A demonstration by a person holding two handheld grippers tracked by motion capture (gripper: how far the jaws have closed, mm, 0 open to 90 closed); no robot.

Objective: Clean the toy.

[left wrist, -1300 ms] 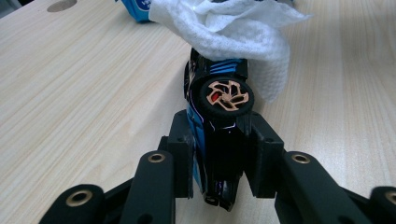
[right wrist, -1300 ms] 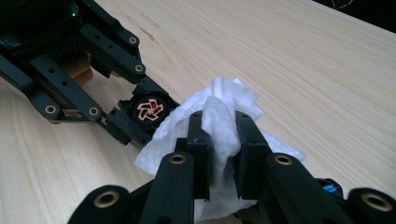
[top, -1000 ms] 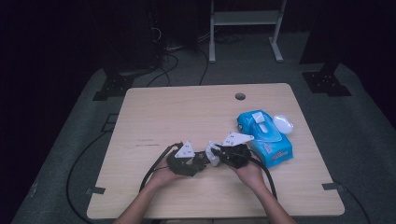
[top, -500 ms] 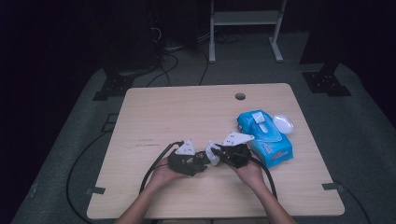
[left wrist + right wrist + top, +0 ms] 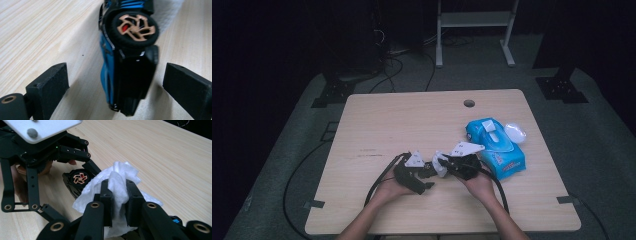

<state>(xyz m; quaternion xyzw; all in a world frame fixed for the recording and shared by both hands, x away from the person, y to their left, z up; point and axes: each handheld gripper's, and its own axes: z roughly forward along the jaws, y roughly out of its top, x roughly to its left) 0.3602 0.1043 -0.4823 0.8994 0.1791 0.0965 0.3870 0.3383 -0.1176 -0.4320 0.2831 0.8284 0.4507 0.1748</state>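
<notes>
On the counter (image 5: 377, 125), a blue wipes pack (image 5: 497, 150) lies just right of the hands. The left gripper (image 5: 419, 172) has just opened its jaws wide, a blue toy car (image 5: 125, 65) lying loose between them. The right gripper (image 5: 117, 195) pinches a white wipe (image 5: 120, 182) against the car's wheel.

both forearms came in from the bottom edge, hands close together. the left gripper (image 5: 428, 172) had just been opening, jaws wide apart; the right gripper (image 5: 442, 165) was clamped shut.
</notes>
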